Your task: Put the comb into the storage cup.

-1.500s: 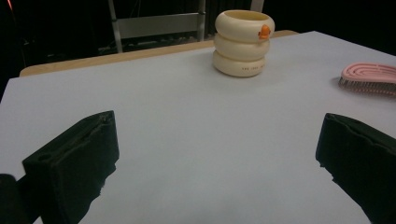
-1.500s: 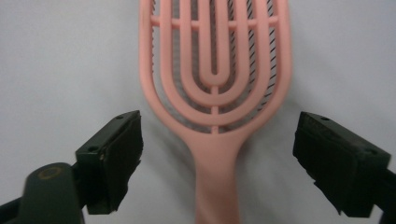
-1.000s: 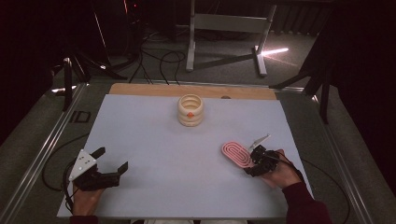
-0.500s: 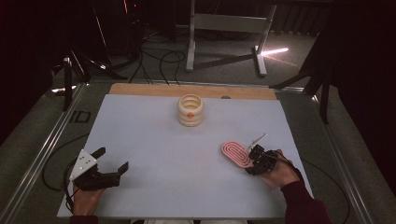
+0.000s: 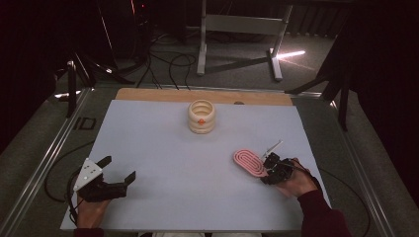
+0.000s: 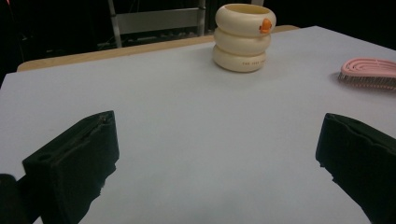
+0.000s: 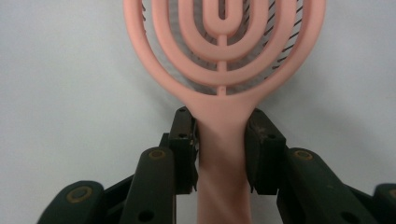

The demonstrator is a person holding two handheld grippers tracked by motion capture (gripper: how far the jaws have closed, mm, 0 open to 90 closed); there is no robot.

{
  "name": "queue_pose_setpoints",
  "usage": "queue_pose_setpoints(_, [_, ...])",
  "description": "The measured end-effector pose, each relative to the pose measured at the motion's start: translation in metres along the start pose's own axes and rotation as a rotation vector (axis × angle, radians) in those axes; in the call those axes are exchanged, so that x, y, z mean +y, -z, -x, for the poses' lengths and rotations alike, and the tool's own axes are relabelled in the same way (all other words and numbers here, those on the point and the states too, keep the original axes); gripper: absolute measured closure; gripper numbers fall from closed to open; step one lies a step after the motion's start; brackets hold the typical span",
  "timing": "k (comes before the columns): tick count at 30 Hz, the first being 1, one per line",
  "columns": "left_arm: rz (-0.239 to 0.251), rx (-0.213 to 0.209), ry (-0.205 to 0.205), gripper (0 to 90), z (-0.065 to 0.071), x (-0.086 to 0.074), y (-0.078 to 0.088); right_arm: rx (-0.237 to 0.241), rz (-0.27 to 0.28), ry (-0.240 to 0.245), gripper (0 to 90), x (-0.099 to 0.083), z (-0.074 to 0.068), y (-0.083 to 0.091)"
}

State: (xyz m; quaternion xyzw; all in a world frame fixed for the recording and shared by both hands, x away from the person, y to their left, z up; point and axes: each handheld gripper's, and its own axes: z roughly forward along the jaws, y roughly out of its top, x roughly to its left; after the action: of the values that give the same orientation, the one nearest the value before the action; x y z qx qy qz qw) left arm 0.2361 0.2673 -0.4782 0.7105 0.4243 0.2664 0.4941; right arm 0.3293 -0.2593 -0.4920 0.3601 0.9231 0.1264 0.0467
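While right gripper (image 7: 220,140) jaws clamp brush (image 7: 224,56) handle | left gripper (image 6: 219,154) jaws wide

Dim room, evenly lit white table (image 5: 173,163), dark surroundings, slightly soft focus

A dim lab: framed test table (image 5: 59,143), floor cables (image 5: 163,64), metal stand (image 5: 237,29).

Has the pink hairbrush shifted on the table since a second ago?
No. The pink hairbrush lies at the same spot relative to the cream ringed holder. The right gripper has just been closing on its handle.
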Motion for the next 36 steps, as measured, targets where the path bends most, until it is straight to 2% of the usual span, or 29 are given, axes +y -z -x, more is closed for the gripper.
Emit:
queue_pose_setpoints(16, [-0.006, 0.0, -0.002, 0.0, 0.0002, -0.0002, -0.001, 0.012, -0.002, 0.014, 69.5, -0.0024, 0.0004, 0.0012])
queue_pose_setpoints(27, [-0.016, 0.008, 0.001, 0.0, 0.0, -0.0005, -0.002, 0.001, 0.0, 0.021, 69.8, -0.0028, -0.001, 0.0015])
queue_pose_setpoints(36, [-0.02, 0.009, 0.003, 0.0, 0.0001, -0.0006, -0.0025, -0.014, 0.025, 0.021, 70.2, -0.0058, -0.0031, 0.0023])
